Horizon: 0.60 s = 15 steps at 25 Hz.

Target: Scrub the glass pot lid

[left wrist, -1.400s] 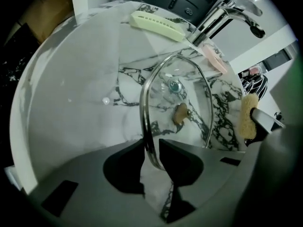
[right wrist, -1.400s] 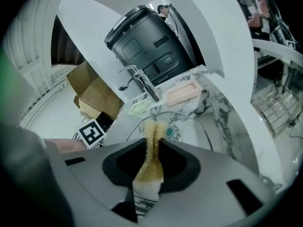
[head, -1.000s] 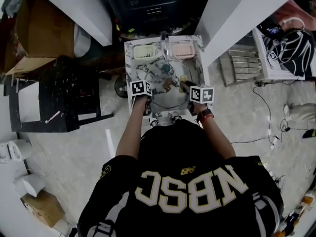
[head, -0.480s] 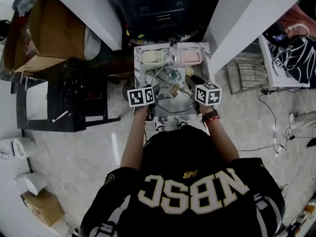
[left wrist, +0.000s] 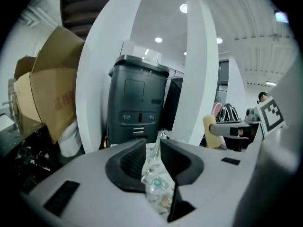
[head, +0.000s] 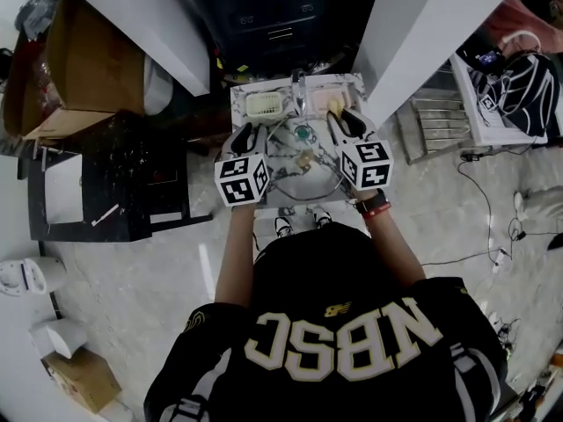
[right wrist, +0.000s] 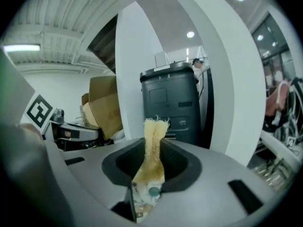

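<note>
The glass pot lid lies flat on the small marbled table, straight in front of me. Both grippers are lifted above it and point away from me. My left gripper hangs over the lid's left side. Its jaws are closing to a narrow slit with nothing between them; only the marbled top shows through. My right gripper is over the lid's right side. It is shut on a yellowish scrub sponge, which sticks out past the fingertips and also shows in the left gripper view as the sponge.
A cream basket and a pink basket stand at the table's far edge with a tap between them. Behind stands a dark bin between white columns. A black side table and a cardboard box are at the left.
Both grippers have lifted off the lid and tilted upward, their marker cubes now nearer my head. The left jaws have narrowed.
</note>
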Each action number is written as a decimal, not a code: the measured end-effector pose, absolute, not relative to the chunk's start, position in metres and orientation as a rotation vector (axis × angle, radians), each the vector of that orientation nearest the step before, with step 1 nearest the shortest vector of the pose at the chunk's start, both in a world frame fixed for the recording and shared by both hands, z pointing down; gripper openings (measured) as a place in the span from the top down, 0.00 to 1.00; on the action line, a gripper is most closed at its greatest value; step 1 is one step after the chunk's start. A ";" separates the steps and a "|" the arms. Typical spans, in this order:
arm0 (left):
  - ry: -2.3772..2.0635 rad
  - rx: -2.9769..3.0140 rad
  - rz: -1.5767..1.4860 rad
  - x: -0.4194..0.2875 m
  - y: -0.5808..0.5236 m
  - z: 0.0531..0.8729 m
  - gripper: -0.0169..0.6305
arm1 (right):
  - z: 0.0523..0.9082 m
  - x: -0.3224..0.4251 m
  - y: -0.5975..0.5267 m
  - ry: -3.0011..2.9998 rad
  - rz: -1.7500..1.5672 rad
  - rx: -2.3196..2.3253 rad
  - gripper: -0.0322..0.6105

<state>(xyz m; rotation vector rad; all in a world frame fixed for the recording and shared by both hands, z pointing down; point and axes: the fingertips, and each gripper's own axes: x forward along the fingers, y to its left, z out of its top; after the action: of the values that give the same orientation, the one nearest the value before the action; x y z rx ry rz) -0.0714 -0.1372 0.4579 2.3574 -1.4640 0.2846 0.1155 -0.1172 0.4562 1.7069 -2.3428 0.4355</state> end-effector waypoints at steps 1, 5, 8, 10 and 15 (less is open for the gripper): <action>-1.486 2.385 0.257 -0.072 -0.138 0.448 0.82 | 0.448 0.118 -0.118 -2.328 0.371 1.740 0.79; -1.543 2.493 0.158 -0.068 -0.136 0.413 0.91 | 0.419 0.123 -0.120 -2.346 0.258 1.807 0.79; -1.532 2.550 0.088 -0.063 -0.135 0.394 0.95 | 0.402 0.124 -0.119 -2.353 0.209 1.848 0.80; -1.520 2.580 0.056 -0.059 -0.135 0.385 0.95 | 0.394 0.124 -0.118 -2.349 0.174 1.864 0.80; -1.539 2.633 0.055 -0.053 -0.136 0.375 0.95 | 0.395 0.119 -0.117 -2.355 0.186 1.861 0.80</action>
<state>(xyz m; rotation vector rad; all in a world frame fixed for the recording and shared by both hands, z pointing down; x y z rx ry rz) -0.0526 -0.1364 0.3753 2.6326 -1.5385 0.0546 0.1189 -0.1165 0.3950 1.8613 -2.3545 0.1860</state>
